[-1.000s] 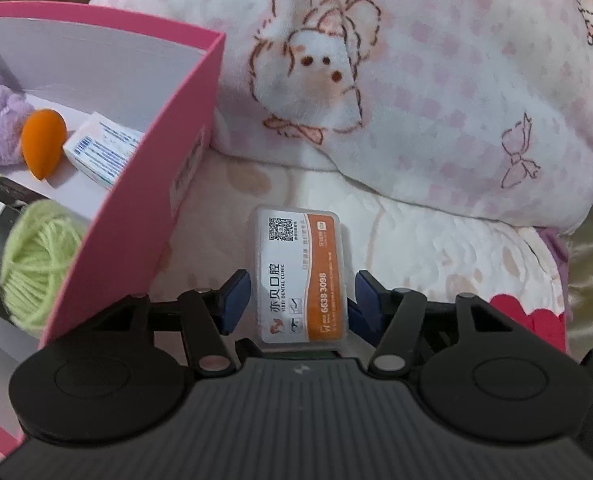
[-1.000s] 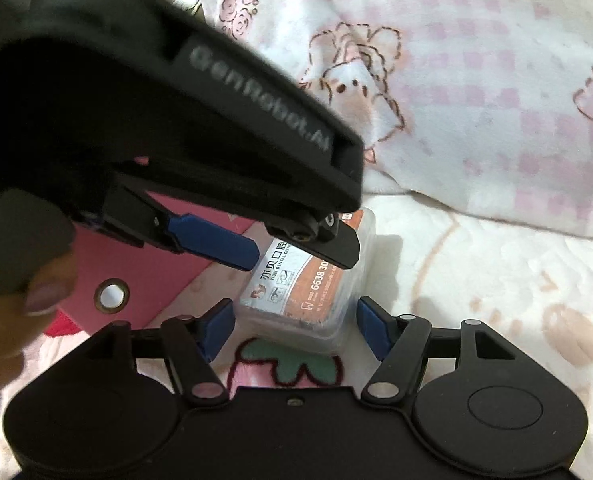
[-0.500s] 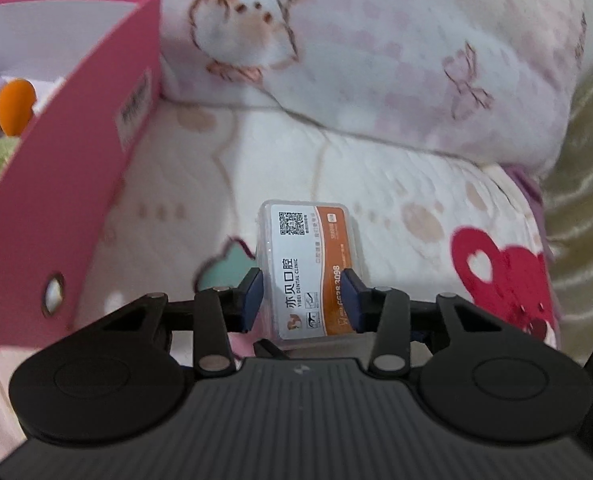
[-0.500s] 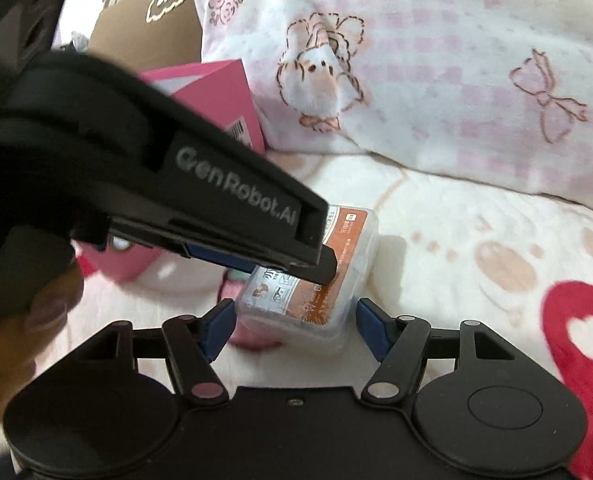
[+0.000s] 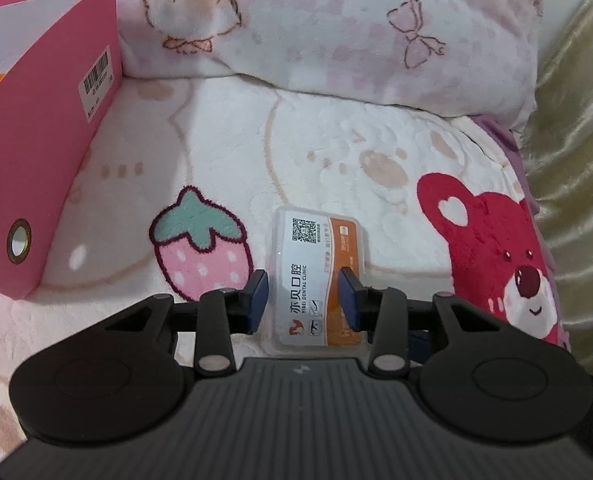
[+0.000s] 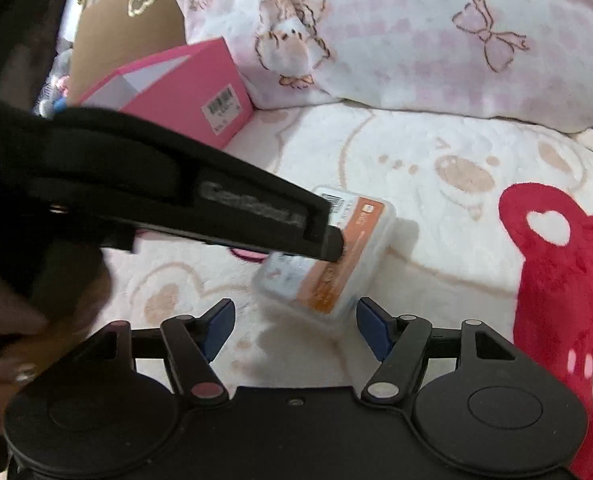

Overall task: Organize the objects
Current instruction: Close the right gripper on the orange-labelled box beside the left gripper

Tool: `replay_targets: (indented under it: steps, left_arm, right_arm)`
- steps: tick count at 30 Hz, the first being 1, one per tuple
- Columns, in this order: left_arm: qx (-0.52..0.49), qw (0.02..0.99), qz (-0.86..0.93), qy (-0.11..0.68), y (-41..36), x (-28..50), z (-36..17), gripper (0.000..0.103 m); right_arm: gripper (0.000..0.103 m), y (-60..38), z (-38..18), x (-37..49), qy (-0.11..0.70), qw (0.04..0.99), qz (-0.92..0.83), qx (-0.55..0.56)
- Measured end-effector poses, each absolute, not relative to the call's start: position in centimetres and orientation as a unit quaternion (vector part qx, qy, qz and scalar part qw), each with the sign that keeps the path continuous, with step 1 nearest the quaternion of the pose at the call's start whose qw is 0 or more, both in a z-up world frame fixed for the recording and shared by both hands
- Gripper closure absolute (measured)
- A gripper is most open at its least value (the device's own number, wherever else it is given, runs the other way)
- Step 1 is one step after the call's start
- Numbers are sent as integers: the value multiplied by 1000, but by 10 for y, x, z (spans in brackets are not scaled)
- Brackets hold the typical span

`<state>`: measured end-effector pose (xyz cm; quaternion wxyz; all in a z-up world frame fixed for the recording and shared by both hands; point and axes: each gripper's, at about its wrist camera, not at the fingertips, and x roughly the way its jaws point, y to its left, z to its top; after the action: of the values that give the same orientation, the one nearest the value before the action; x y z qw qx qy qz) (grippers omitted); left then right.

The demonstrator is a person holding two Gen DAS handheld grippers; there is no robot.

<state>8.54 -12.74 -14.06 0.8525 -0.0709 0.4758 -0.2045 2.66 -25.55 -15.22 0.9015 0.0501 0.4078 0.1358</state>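
Note:
A clear plastic box with a white and orange dental-clinic label [image 5: 318, 276] sits between the blue pads of my left gripper [image 5: 302, 300]. The jaws are closing and grip its sides near its near end. In the right wrist view the same box [image 6: 336, 264] hangs tilted just above the blanket, under the left tool's black housing [image 6: 176, 200]. My right gripper [image 6: 296, 328] is just short of the box with its jaws opening and nothing between them. The pink storage box [image 5: 36, 152] stands at the left, its inside mostly hidden.
A plush blanket with a strawberry [image 5: 202, 248] and a red bear [image 5: 504, 256] covers the bed. A pink-and-white pillow [image 5: 336, 32] lies behind. Gold fabric [image 5: 576, 160] bounds the right. A cardboard box [image 6: 128, 20] stands behind the pink one. A person's hand [image 6: 12, 320] holds the left tool.
My left gripper has closed on the dental box and carried it right, away from the pink box. The right gripper followed alongside, staying open.

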Motion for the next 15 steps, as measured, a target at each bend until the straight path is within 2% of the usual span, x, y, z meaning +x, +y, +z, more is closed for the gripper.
replay_targets:
  steps: [3, 9, 15]
  left_arm:
    - [-79, 843, -212, 488, -123, 89, -141, 66]
    - [-104, 810, -232, 528, -115, 101, -142, 68]
    - [-154, 792, -242, 539, -104, 111, -153, 64]
  right_arm:
    - [25, -245, -151, 13, 396, 908, 130, 43]
    - [25, -246, -153, 18, 398, 908, 116, 63]
    - [23, -239, -148, 16, 386, 915, 115, 38]
